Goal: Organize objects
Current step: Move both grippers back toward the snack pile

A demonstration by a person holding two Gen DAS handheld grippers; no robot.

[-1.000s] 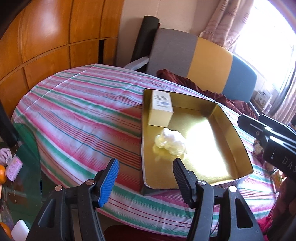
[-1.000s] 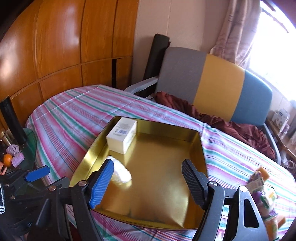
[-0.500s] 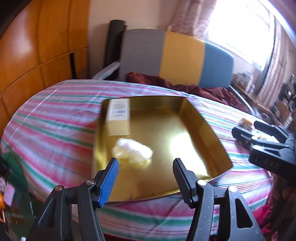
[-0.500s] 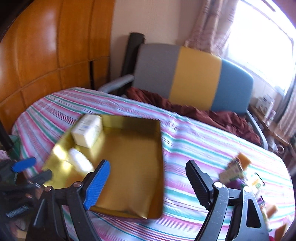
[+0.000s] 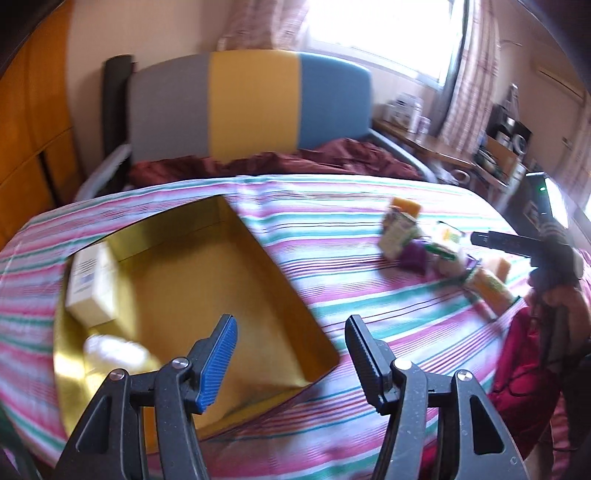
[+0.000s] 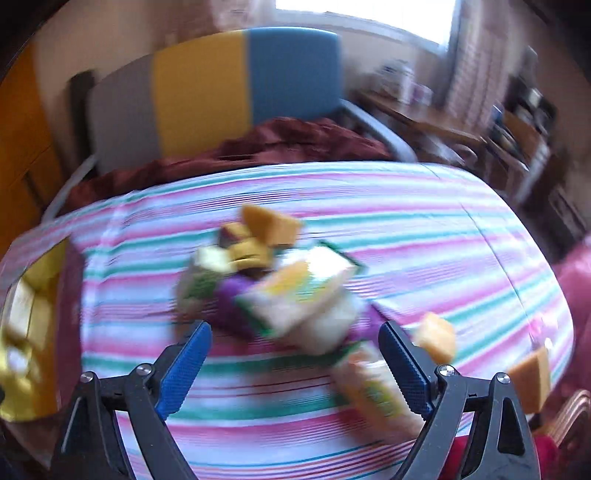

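A rounded counter [image 5: 369,295] covered with a cloth striped in pink, green and white fills both views. On its left part sits a shallow rectangular gold metal tray [image 5: 288,295], with a cream cardboard box [image 5: 92,291] lying in its far left corner and a blurred white crumpled lump [image 5: 114,350] nearer the front edge. The left tool [image 5: 290,354] hovers over the tray's front right corner, its fingers spread apart with nothing between them. To the right, well apart from the tray, lies a loose pile of small packets and orange sponge-like blocks [image 6: 280,280], mixed with a purple item; blur hides their details. The right tool [image 6: 295,365] hangs just in front of this pile, fingers wide apart and holding nothing. Beyond the counter stands a chair with a grey, yellow and blue panelled back [image 5: 251,107], a dark red cloth [image 5: 332,157] bunched on its seat. Orange wooden wall panels [image 5: 33,122] line the left, and a bright curtained window [image 5: 376,33] lights the right.
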